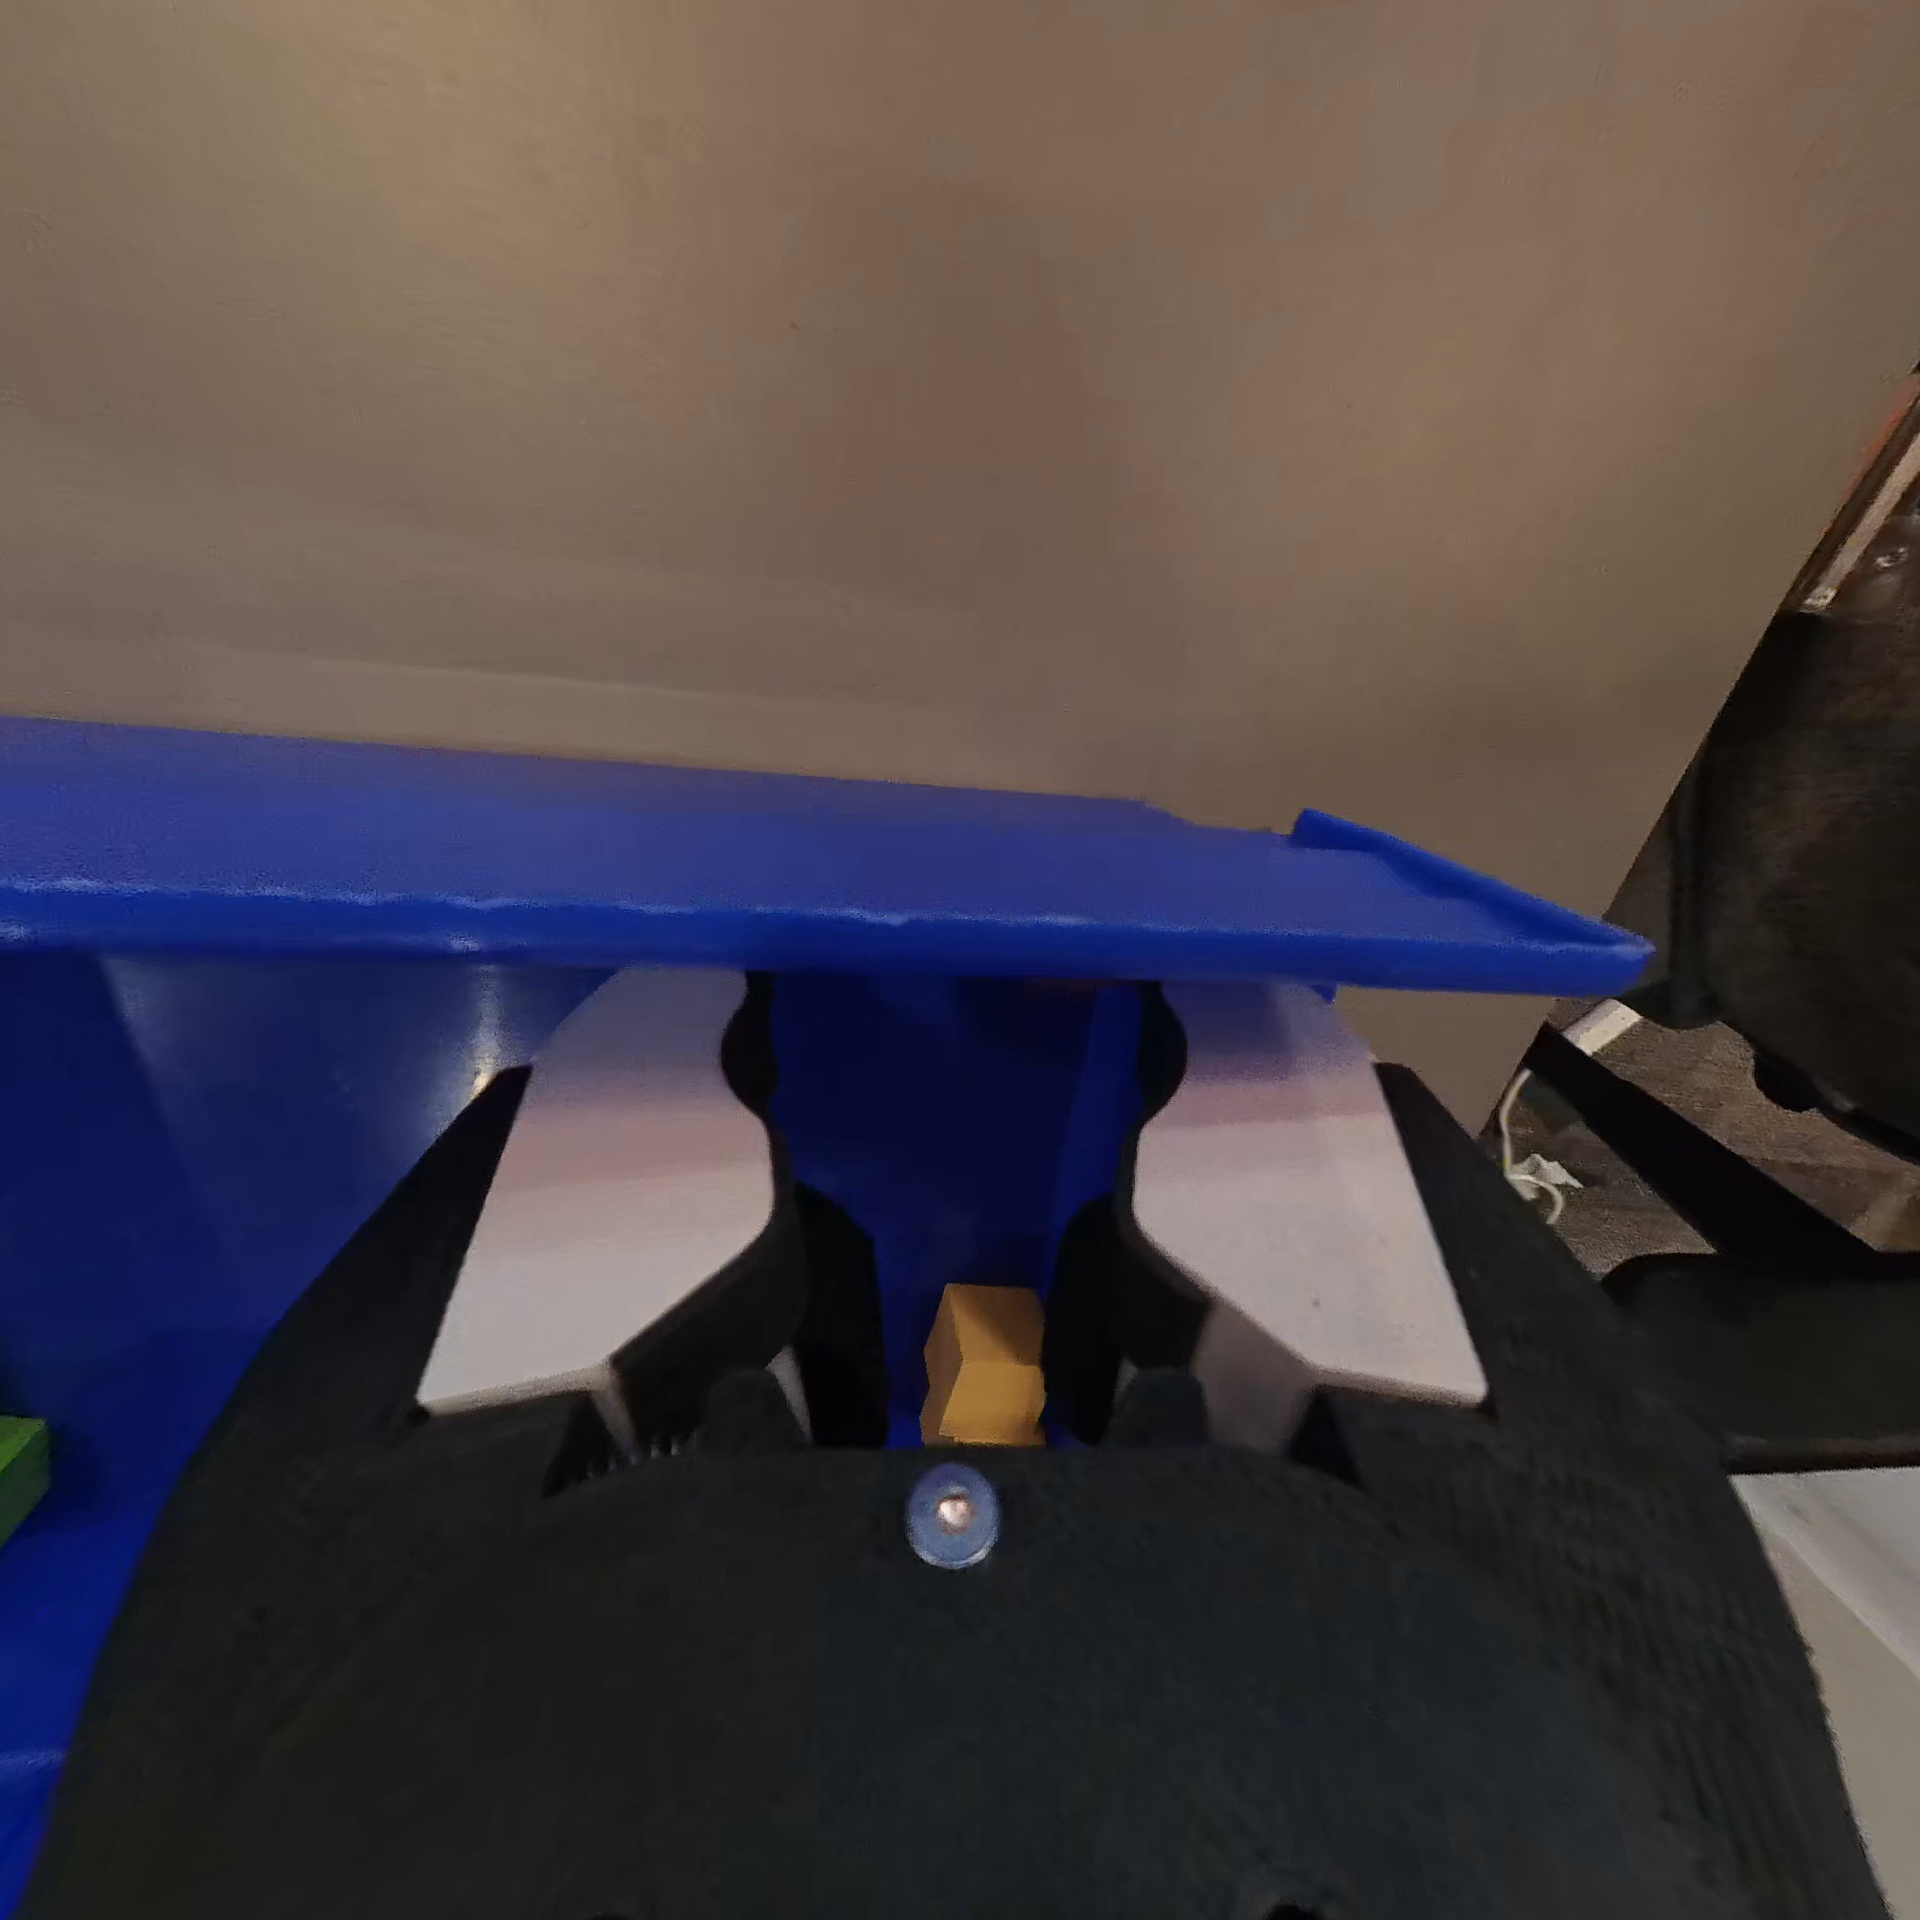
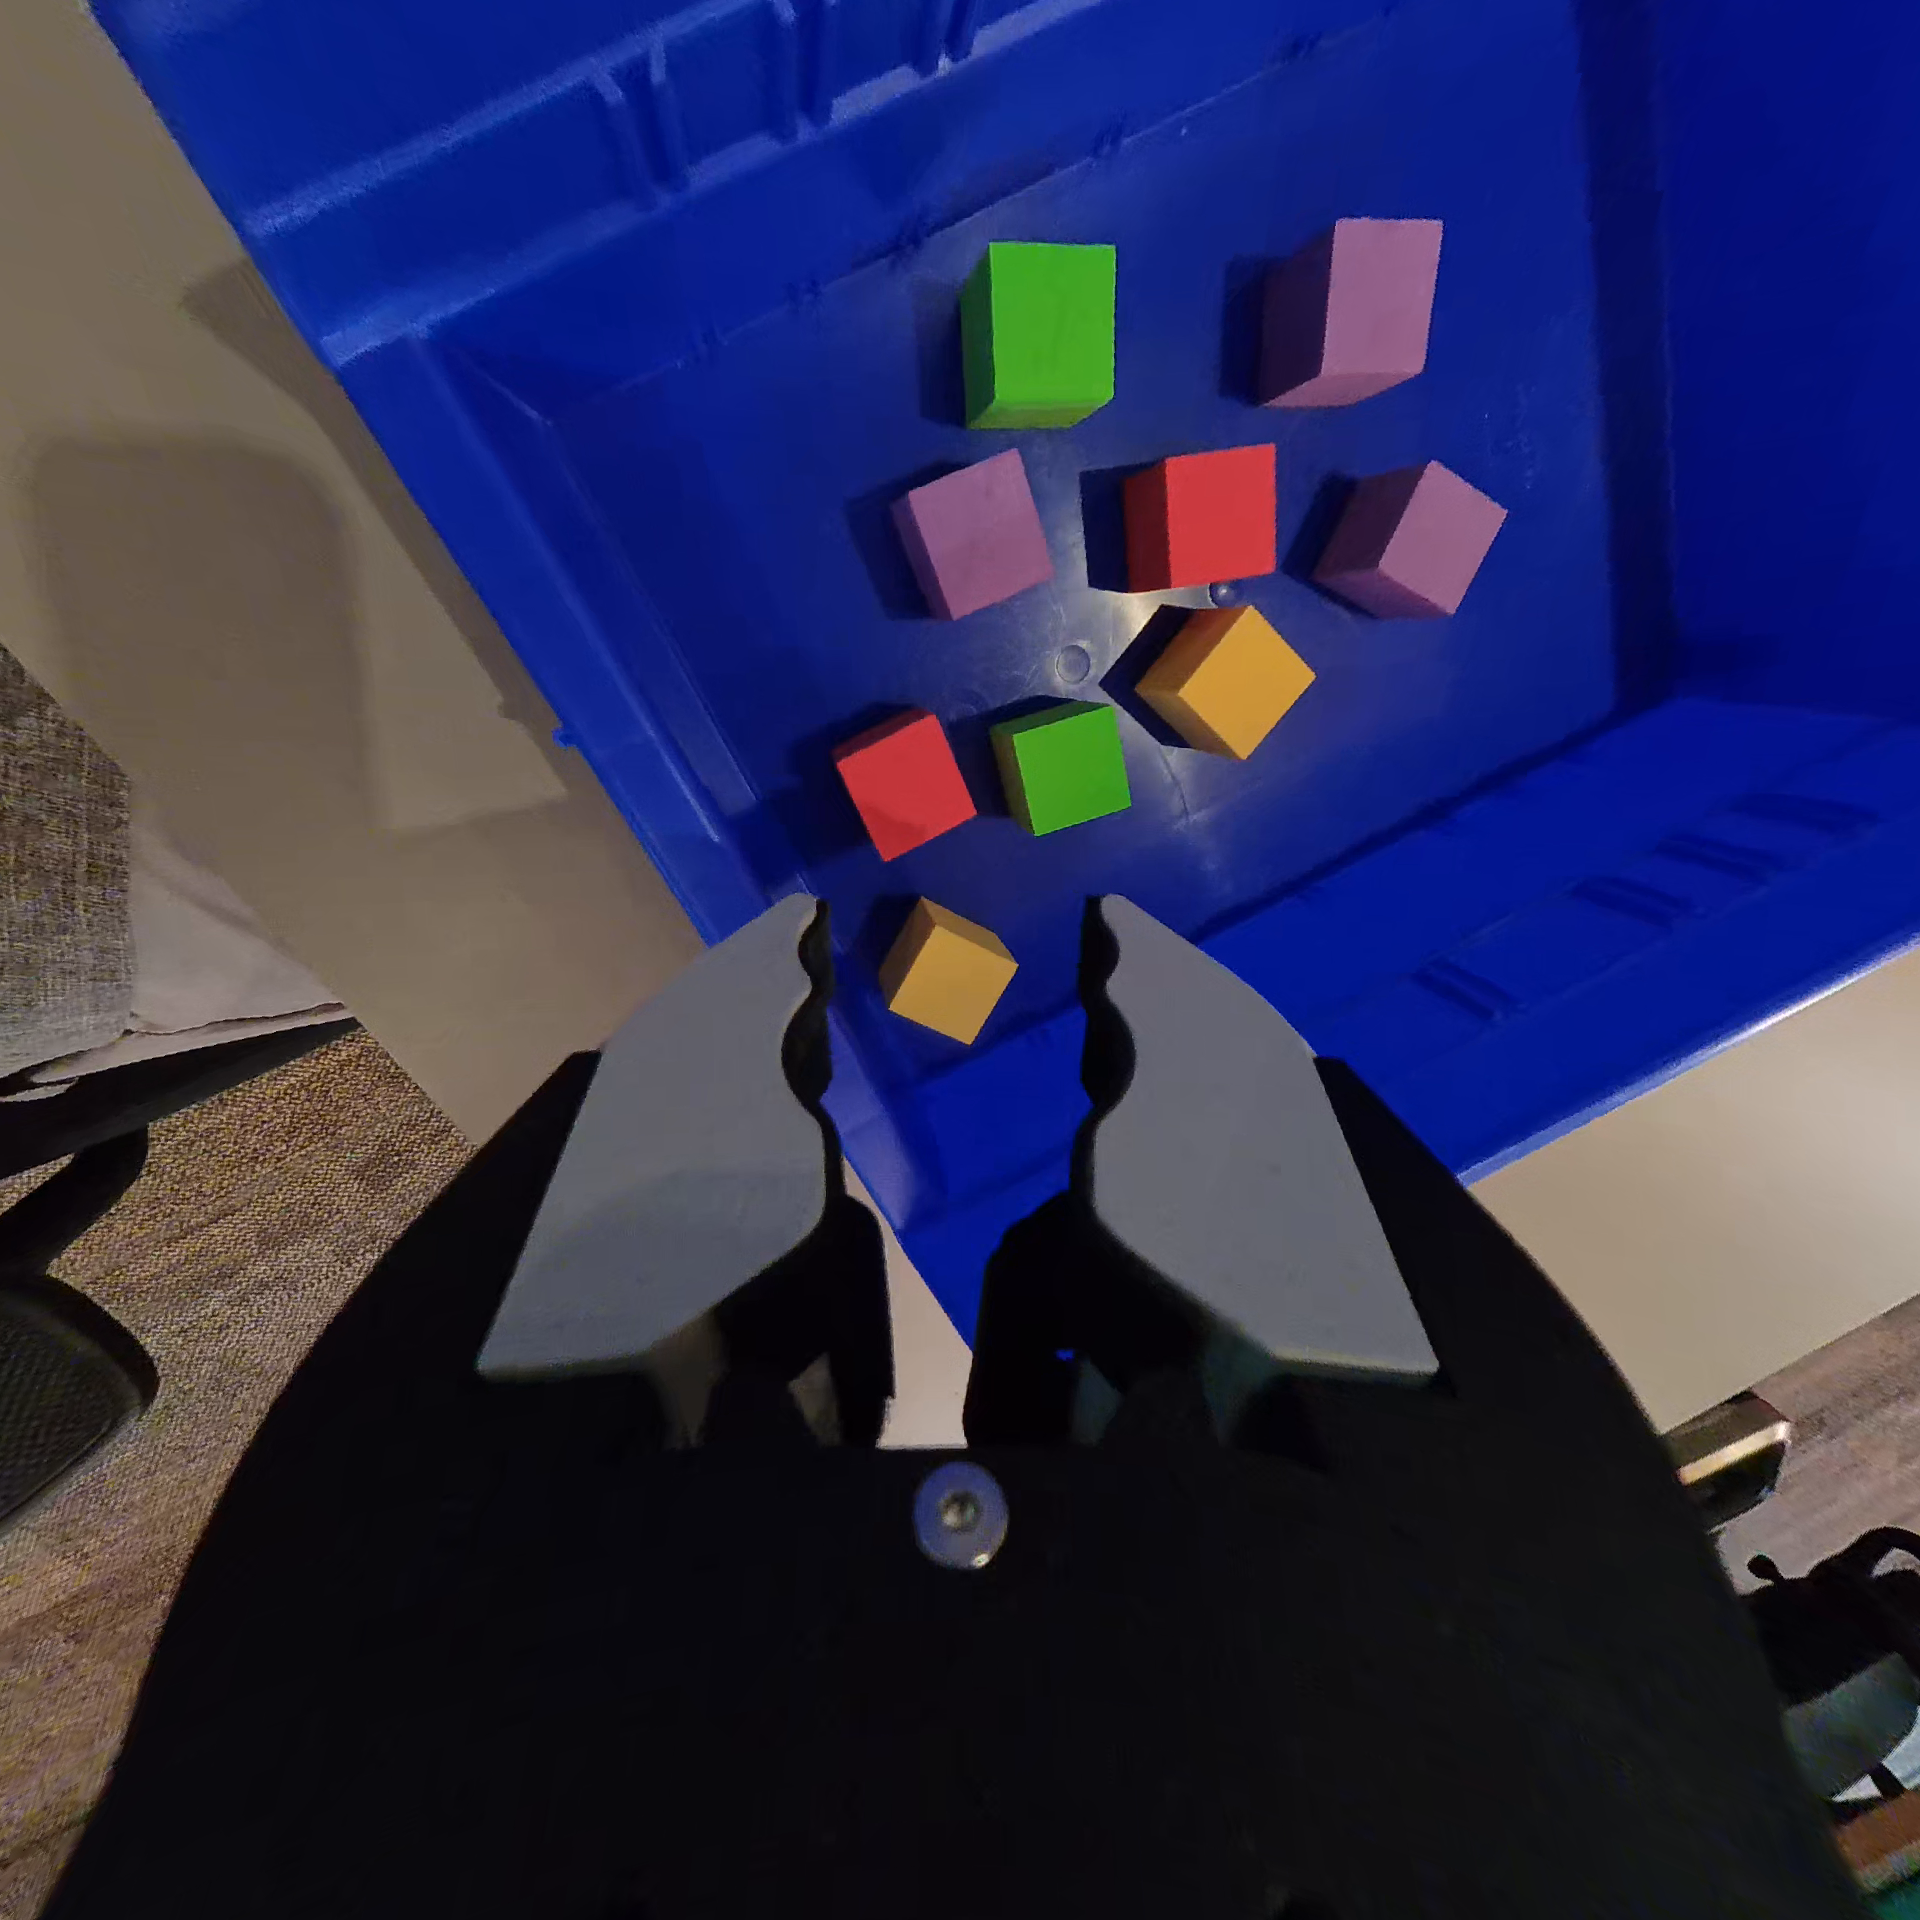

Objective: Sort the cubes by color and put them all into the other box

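Beige tabletop (image 2: 312, 623) carries a blue plastic bin (image 2: 1558, 883), with grey carpet (image 2: 260, 1143) and a dark chair base off to one side. Inside the bin lie loose cubes: two green, two red, three purple and two yellow-orange. The right gripper (image 2: 951, 914) hangs above the bin's near corner, its grey fingers (image 2: 686, 1143) spread apart with nothing between them; the nearest piece, a yellow cube (image 2: 945, 971), sits on the bin floor just below the gap between the tips. The left gripper (image 1: 951, 1008) reaches low inside the bin, its tips tucked under the blue rim (image 1: 831, 873), jaws likewise apart and empty. A yellow block (image 1: 982, 1382) shows between its finger bases, and a green block (image 1: 21, 1455) peeks in at the far left edge.
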The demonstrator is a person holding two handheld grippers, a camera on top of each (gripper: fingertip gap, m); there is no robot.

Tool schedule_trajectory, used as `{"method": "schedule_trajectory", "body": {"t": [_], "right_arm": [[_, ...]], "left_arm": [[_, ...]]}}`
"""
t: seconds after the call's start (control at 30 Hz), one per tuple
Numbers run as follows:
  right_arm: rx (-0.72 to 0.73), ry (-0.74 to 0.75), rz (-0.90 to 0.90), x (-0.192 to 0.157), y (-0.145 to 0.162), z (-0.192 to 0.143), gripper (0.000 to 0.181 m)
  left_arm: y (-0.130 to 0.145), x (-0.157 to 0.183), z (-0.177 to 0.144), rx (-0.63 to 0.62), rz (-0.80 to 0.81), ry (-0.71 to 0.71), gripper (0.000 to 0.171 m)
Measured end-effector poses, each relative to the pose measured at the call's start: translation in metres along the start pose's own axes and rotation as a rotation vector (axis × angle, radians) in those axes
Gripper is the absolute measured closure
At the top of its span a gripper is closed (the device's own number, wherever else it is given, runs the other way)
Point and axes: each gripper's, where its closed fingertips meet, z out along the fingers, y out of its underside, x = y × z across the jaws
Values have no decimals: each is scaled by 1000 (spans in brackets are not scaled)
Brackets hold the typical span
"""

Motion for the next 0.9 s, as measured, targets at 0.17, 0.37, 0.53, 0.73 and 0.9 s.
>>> {"method": "schedule_trajectory", "body": {"t": [0.17,0.37,0.53,0.73,0.9], "right_arm": [[5,14,-1,2,-1,-2,135],[18,20,-8,0,-3,-2,136],[17,21,-14,-2,-4,-3,136],[17,21,-10,-4,-1,-4,136],[12,18,-5,-5,2,-3,136]], "left_arm": [[0,-1,1,6,-12,-1,98],[1,-7,-6,-9,19,-119,101],[10,-27,-14,-53,-1,-211,105],[15,-32,-19,-53,-22,-211,107],[12,-15,-19,-4,-22,-126,106]]}}
